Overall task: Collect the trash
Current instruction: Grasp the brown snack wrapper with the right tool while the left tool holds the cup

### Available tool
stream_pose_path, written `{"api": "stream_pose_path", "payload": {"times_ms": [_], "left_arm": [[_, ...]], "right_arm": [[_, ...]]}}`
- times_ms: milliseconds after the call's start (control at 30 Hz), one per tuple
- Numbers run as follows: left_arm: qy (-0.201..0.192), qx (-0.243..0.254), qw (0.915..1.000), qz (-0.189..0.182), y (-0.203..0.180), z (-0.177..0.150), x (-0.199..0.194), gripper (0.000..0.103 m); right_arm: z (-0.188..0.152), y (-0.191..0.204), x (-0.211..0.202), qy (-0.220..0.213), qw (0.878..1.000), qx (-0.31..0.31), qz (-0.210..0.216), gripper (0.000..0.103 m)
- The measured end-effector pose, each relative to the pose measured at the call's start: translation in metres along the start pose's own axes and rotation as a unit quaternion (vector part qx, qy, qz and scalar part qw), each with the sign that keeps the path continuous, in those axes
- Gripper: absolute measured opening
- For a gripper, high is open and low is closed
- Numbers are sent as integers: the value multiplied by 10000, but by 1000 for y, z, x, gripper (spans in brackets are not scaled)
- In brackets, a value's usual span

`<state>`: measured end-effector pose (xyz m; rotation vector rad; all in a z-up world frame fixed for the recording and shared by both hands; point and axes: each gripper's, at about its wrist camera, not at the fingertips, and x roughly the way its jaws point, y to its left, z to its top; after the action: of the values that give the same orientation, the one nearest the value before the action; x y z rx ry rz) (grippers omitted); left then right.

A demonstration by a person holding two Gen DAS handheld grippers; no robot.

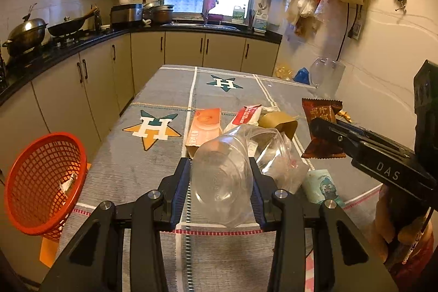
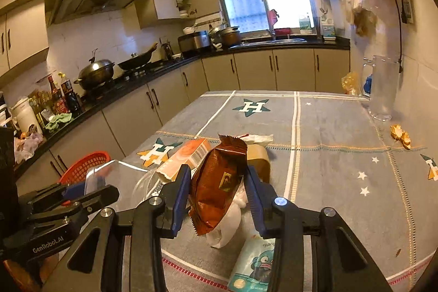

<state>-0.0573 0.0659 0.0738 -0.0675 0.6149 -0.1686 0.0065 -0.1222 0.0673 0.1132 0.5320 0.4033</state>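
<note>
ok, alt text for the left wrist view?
The left gripper clamps a clear plastic cup above a grey star-patterned tablecloth. At right, the right gripper holds a brown snack wrapper; a red basket sits at the table's left edge.

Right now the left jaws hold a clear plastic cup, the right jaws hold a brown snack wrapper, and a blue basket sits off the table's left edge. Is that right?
Not quite: the basket is red, not blue, as the left wrist view shows. The rest stands: the left gripper holds the clear plastic cup, and the right gripper holds the brown snack wrapper.
</note>
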Motion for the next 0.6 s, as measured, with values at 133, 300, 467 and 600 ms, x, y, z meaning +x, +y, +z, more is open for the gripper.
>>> {"api": "stream_pose_path", "payload": {"times_ms": [133, 300, 467, 600], "left_arm": [[14, -20, 10000, 52, 2, -1, -1, 39], [15, -34, 9999, 98, 4, -2, -3, 39], [21, -17, 9999, 140, 3, -3, -3, 39], [26, 1, 9999, 162, 3, -4, -3, 39]], "right_arm": [[-1, 6, 0, 2, 10000, -85, 41, 43], [-2, 7, 1, 18, 9998, -166, 88, 43], [-4, 8, -1, -1, 9997, -193, 133, 43], [-4, 8, -1, 14, 9996, -204, 172, 43]]}}
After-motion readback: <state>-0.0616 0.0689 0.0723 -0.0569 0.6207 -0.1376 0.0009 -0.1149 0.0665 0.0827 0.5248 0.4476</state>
